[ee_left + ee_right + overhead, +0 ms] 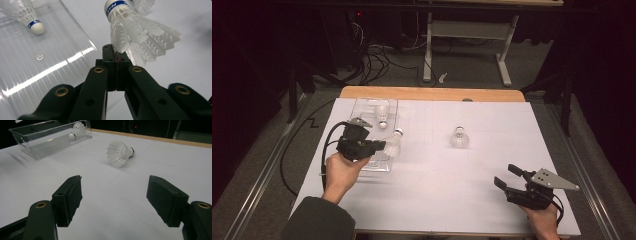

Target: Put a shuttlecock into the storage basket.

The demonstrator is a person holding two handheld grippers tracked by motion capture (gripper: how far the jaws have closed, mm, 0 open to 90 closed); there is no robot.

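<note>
Left gripper: fingers clamped on shuttlecock skirt, at tray right edge.
Axis: cork up, away from fingers.
Tray: left of shuttlecock.
Right gripper: fingers apart, idle.

a second shuttlecock lies inside the clear tray, cork toward the near side. a third shuttlecock rests on the white bench well apart. behind, cables tangle beside a grey frame.

left fingers pinched together; right fingers spread wide
</note>
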